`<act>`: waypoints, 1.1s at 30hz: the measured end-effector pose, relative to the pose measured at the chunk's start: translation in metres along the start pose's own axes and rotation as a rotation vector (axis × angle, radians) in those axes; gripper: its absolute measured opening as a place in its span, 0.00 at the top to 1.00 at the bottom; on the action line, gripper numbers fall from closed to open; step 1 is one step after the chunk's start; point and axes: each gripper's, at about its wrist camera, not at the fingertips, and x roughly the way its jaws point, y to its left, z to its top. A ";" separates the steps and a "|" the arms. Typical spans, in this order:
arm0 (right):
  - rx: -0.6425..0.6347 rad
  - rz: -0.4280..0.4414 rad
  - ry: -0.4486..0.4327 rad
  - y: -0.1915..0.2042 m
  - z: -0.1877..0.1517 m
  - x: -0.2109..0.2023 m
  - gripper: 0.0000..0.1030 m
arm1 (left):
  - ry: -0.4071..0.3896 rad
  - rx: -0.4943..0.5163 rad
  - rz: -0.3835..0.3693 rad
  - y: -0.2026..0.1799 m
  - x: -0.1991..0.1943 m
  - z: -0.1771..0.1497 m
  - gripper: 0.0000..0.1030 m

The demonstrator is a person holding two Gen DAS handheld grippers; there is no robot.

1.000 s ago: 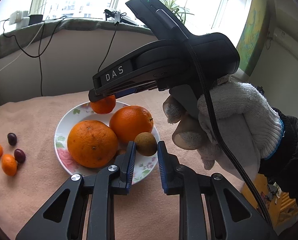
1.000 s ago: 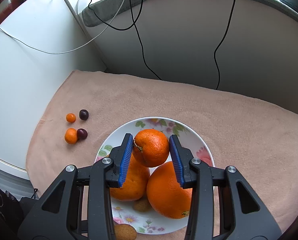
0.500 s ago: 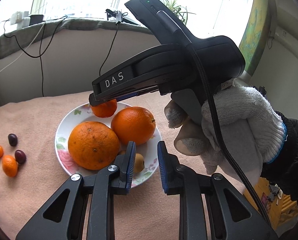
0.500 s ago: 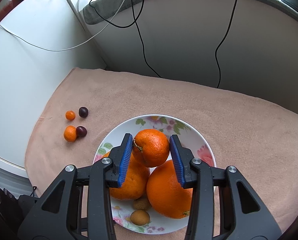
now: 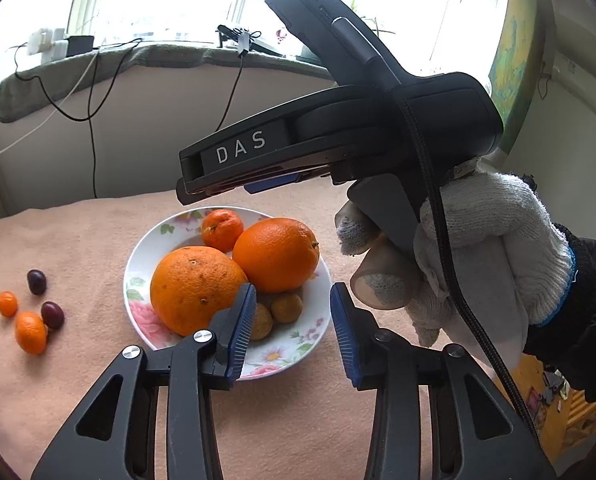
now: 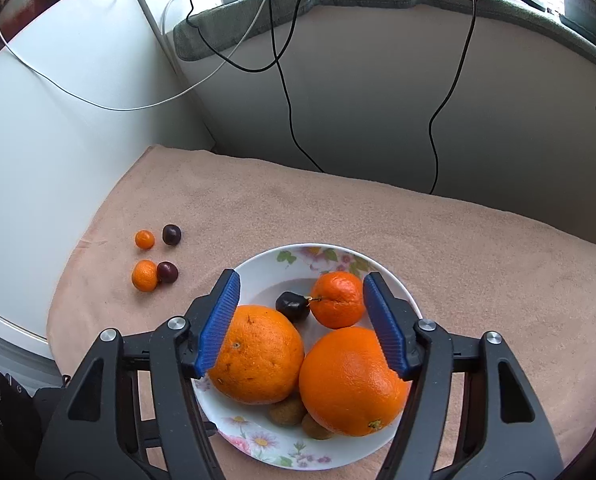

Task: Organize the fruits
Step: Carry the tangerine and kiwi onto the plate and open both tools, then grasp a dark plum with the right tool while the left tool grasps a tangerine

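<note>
Right wrist: both tongs (image 6: 299,322) (image 5: 292,330) apart; dimpled round mandarin (image 6: 336,300) rests in glossy floral plate (image 6: 407,296).

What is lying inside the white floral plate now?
In the white floral plate lie two large oranges, one small mandarin, one dark plum and two small brown fruits. What lies beneath the oranges is covered.

Two oranges (image 6: 258,354), one mandarin (image 6: 337,300), one plate (image 6: 266,268).

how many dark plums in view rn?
3. One in the plate, a dark plum beside the small mandarin; two on the cloth left of it. More may hide under the oranges.
</note>
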 end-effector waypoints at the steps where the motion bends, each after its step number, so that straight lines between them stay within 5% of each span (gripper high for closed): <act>1: -0.002 0.002 -0.002 0.001 0.001 -0.001 0.35 | -0.004 0.002 0.003 0.000 -0.002 0.000 0.58; 8: -0.030 -0.014 -0.024 0.012 0.004 -0.003 0.27 | -0.033 -0.006 0.035 0.012 -0.018 -0.003 0.40; 20: -0.155 -0.008 -0.075 0.052 0.010 0.001 0.26 | -0.045 -0.062 0.179 0.075 -0.046 -0.015 0.39; 33: -0.239 0.087 0.090 0.101 0.018 0.043 0.26 | 0.009 -0.139 0.299 0.153 -0.053 -0.035 0.39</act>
